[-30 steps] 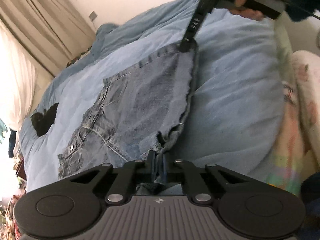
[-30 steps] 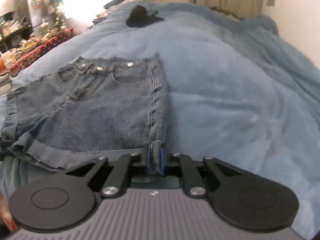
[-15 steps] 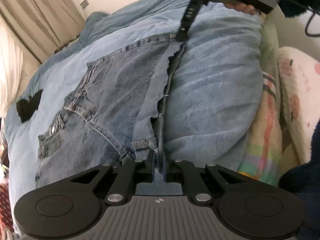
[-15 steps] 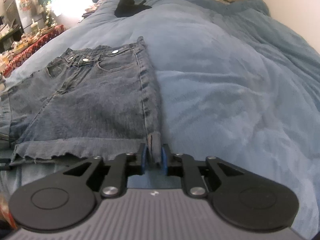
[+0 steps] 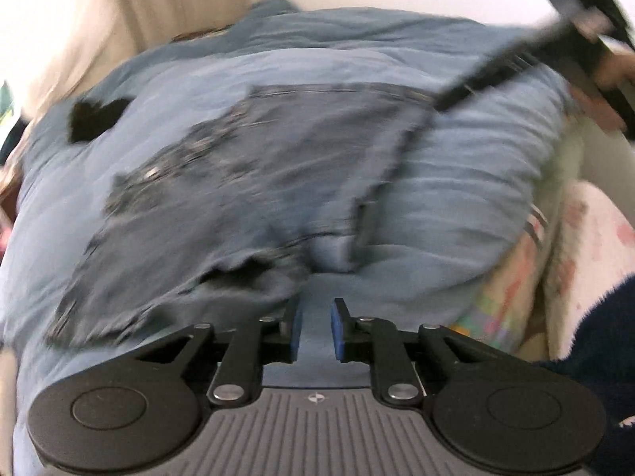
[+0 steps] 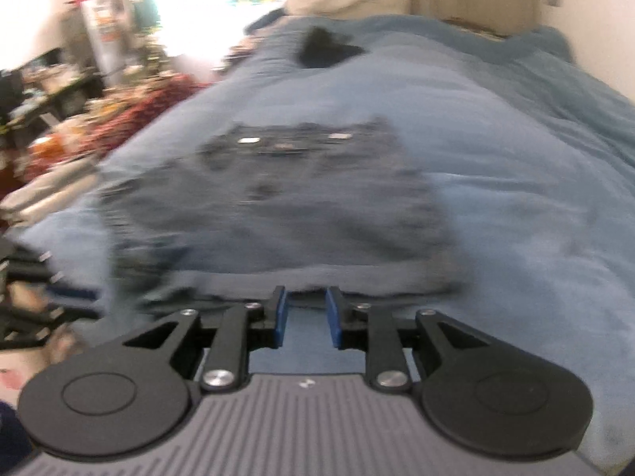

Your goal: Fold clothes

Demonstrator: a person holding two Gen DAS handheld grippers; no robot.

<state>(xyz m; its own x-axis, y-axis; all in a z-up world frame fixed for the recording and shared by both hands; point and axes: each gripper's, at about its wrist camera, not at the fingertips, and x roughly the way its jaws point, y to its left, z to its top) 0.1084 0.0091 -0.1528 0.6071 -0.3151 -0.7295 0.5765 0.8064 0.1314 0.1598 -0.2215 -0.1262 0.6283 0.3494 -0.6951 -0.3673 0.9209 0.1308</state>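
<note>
Two grippers stand at the near edge of a blue bedspread (image 6: 516,182), and both have let go of the denim shorts (image 6: 317,214). The left gripper (image 5: 315,325) has its jaws a little apart, having just been opening; only bare bedspread shows between the blue pads (image 5: 295,331), and the nearest hem of the shorts lies just to the left of and beyond them. The right gripper (image 6: 305,317) likewise has its jaws parted after just opening, with nothing between them; the frayed hem of the shorts lies just past its tips.

The shorts lie flat on the bed, spread out, waistband at the far side with its metal buttons catching the light and the leg hems toward the near edge. In the left wrist view the right gripper appears as a dark bar at the upper right, its tip close to the far right corner of the shorts (image 5: 301,158); whether it touches the cloth is lost in blur.

A small black garment (image 6: 325,49) lies well beyond the shorts, toward the far end of the bed. Curtains (image 5: 131,8) hang at the far wall. A floral and striped quilt (image 5: 555,261) lies at the right of the bed in the left wrist view, and a cluttered shelf area (image 6: 79,91) fills the left of the right wrist view. Both pictures are smeared by motion.
</note>
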